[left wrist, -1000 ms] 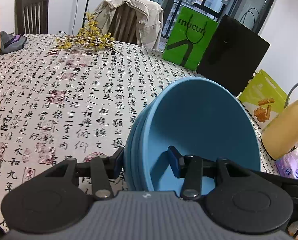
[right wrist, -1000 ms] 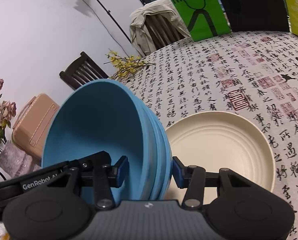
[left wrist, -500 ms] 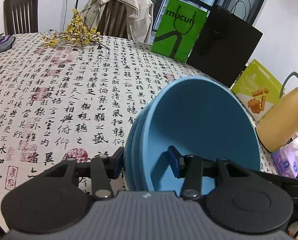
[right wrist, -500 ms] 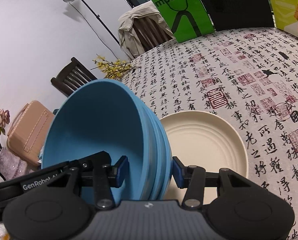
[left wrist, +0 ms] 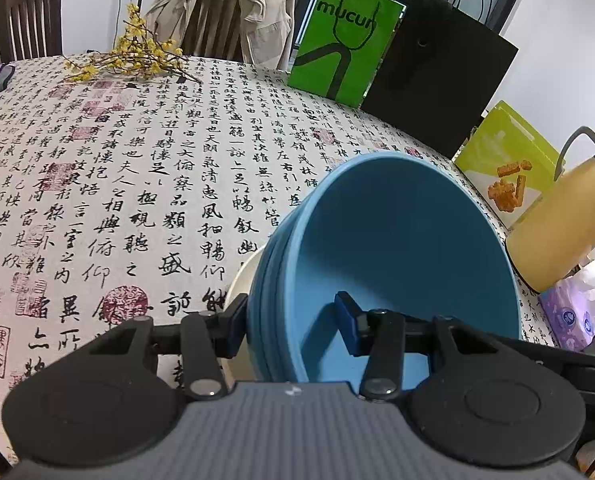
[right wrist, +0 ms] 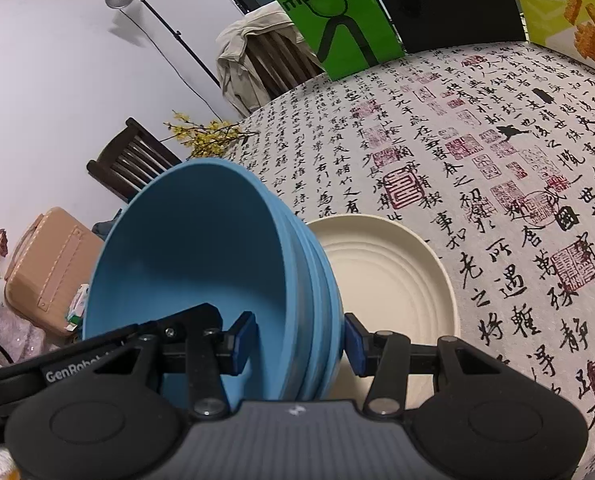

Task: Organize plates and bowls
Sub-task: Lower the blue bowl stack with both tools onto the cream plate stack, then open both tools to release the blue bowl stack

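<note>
A stack of several blue bowls (left wrist: 397, 248) hangs tilted above the table, held from both sides. My left gripper (left wrist: 291, 324) is shut on the stack's left rim, one pad inside the top bowl and one outside. My right gripper (right wrist: 297, 342) is shut on the opposite rim of the blue bowls (right wrist: 193, 256) in the same way. A cream ridged plate (right wrist: 393, 280) lies on the calligraphy tablecloth just below and beside the stack. Only a sliver of the cream plate (left wrist: 237, 288) shows in the left wrist view.
At the table's far side stand a green paper bag (left wrist: 345, 36), a black bag (left wrist: 437, 76) and a yellow-green bag (left wrist: 509, 160). A yellow jug (left wrist: 565, 216) and a tissue pack (left wrist: 577, 308) sit right. Yellow flowers (left wrist: 133, 56) lie far left, chairs behind.
Both grippers carried the bowl stack across the table toward the bags and slightly down. The cream plate's edge now shows in the left wrist view. Both grips are unchanged.
</note>
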Action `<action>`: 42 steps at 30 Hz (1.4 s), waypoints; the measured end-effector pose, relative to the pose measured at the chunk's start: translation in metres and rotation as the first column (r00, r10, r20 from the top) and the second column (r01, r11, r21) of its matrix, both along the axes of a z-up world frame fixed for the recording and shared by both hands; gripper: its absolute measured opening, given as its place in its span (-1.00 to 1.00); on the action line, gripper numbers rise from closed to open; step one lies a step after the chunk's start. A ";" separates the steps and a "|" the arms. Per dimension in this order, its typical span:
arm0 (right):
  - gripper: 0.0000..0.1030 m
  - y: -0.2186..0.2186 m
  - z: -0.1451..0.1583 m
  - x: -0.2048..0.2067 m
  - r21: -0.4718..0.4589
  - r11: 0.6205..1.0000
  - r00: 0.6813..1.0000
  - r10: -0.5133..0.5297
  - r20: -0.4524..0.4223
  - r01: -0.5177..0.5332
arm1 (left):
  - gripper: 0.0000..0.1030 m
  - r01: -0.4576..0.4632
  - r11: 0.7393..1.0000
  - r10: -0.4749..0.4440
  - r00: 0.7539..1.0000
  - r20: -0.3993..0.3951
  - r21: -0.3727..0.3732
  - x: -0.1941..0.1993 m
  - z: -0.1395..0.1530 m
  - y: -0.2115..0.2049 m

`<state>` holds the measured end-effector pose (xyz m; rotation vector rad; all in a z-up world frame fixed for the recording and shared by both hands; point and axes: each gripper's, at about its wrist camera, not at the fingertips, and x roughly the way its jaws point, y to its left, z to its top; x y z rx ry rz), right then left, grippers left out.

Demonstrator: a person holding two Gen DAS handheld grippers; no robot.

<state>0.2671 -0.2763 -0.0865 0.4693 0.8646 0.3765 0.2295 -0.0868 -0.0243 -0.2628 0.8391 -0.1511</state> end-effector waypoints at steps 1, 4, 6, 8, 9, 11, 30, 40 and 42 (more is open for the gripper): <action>-0.10 -0.001 0.000 0.000 -0.001 1.000 1.000 -0.002 -0.002 0.002 | -0.10 0.002 1.000 -0.002 1.000 -0.002 -0.002 0.000 -0.001 0.000; -0.10 -0.004 -0.003 0.001 -0.002 1.000 1.000 -0.008 -0.009 0.008 | -0.10 0.008 1.000 -0.008 1.000 -0.009 -0.005 0.002 -0.003 -0.002; -0.10 -0.005 -0.004 0.002 -0.003 1.000 1.000 -0.012 -0.016 0.012 | -0.10 0.012 1.000 -0.012 1.000 -0.015 -0.008 0.003 -0.005 -0.003; -0.10 -0.007 -0.006 0.002 -0.005 1.000 1.000 -0.017 -0.022 0.017 | -0.10 0.017 1.000 -0.017 1.000 -0.023 -0.012 0.005 -0.007 -0.004; -0.10 -0.007 -0.007 0.002 -0.009 1.000 0.999 -0.020 -0.025 0.019 | -0.10 0.020 1.000 -0.020 0.999 -0.028 -0.015 0.005 -0.008 -0.004; -0.10 -0.009 -0.007 0.003 -0.013 1.000 0.999 -0.024 -0.029 0.023 | -0.10 0.025 0.999 -0.026 0.999 -0.035 -0.021 0.008 -0.010 -0.005; -0.10 -0.009 -0.013 0.014 -0.046 0.999 0.999 -0.026 -0.036 0.025 | -0.10 0.042 0.998 -0.044 0.997 -0.066 -0.039 0.020 -0.019 -0.006; -0.04 -0.007 -0.011 0.015 -0.057 0.998 1.000 -0.009 -0.025 0.008 | -0.09 0.044 0.998 -0.046 0.997 -0.067 -0.039 0.022 -0.019 -0.004; 0.01 -0.007 -0.011 0.016 -0.051 0.999 1.000 -0.007 -0.024 0.006 | -0.09 0.043 0.998 -0.045 0.997 -0.063 -0.037 0.022 -0.020 -0.004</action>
